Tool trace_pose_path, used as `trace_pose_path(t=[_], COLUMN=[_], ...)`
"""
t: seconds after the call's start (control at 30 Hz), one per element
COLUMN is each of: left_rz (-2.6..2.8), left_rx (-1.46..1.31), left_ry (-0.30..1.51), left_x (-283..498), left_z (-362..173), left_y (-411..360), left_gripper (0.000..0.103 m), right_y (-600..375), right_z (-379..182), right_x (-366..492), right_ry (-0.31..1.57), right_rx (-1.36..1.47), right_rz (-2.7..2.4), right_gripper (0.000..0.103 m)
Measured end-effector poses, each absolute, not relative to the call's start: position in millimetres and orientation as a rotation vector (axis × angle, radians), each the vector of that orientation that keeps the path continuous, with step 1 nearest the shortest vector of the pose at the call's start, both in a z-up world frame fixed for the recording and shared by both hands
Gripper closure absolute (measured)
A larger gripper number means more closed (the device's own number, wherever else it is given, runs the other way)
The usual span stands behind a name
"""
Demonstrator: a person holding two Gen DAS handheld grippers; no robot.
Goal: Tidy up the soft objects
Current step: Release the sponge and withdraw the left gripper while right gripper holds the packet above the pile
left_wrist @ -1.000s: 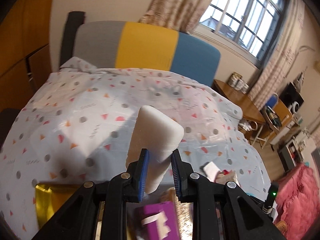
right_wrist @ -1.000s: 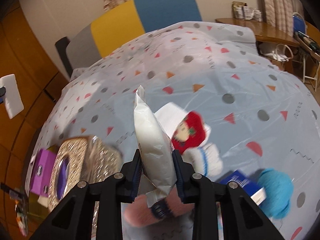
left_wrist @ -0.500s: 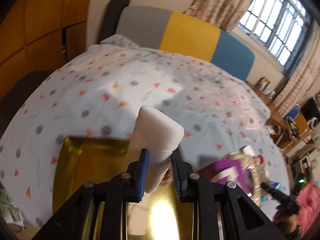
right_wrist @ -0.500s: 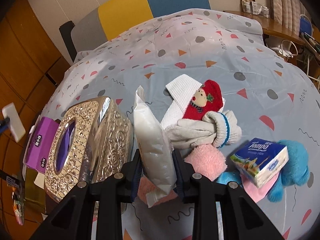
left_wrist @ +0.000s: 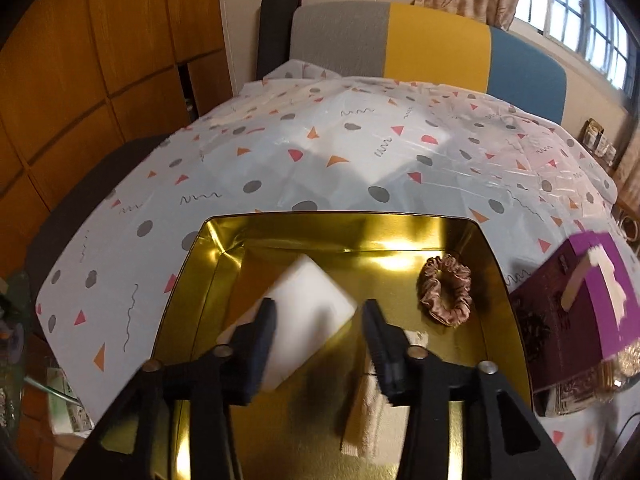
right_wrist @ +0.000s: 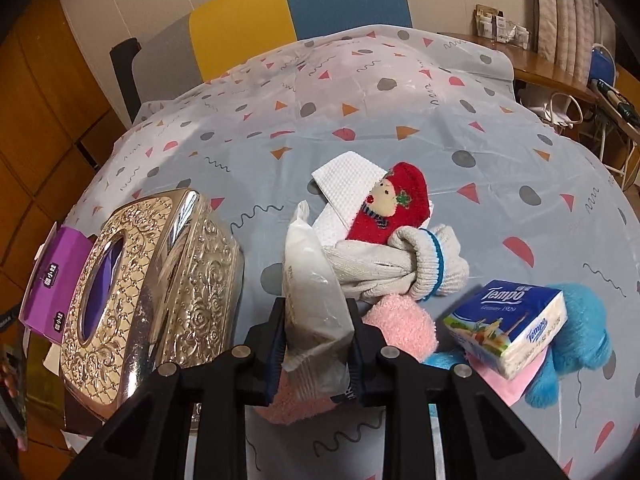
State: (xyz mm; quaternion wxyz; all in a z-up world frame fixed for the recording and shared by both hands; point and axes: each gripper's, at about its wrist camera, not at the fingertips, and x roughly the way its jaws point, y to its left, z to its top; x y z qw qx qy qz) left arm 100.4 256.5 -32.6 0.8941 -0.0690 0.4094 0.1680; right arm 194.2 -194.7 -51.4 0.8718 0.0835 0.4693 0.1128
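My left gripper point(left_wrist: 318, 320) hangs over the gold tray point(left_wrist: 496, 264); its jaws have just been opening, and the white sponge point(left_wrist: 304, 304) lies blurred between them, clear of the right pad, inside the tray near a scrunchie point(left_wrist: 446, 294). My right gripper point(right_wrist: 318, 338) is clamped on a white packet point(right_wrist: 310, 300) above the pink sock point(right_wrist: 402, 326), beside the tissue box point(right_wrist: 160, 288).
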Motion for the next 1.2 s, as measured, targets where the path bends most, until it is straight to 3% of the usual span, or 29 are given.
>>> trace_pose_path(t=[0.2,0.27,0.37,1.2], left_rz=[0.394,0.403,0.420,0.493], left_rx=[-0.154,-0.158,-0.150,-0.015], left_ry=[0.761,0.733,0.672,0.600], left_x=[70.9,62.9,47.8,3.8], left_z=[-20.6,-14.6,-2.6,26.6], left_y=[238.7,233.8,227.4,195.2], left_gripper=[0.027,0.011,0.000,0.000], right_y=[-197.7,-197.3,-196.2,-193.3], right_z=[-52.7,-52.8,-52.8,-51.2], right_x=[196.3,196.1,195.7,194.8], right_ry=[0.983,0.982,0.980,0.966], right_rx=[0.199,0.197,0.189,0.158], right_rz=[0.237,0.235,0.234,0.230], right_gripper=[0.077,0.077,0.077,0.077])
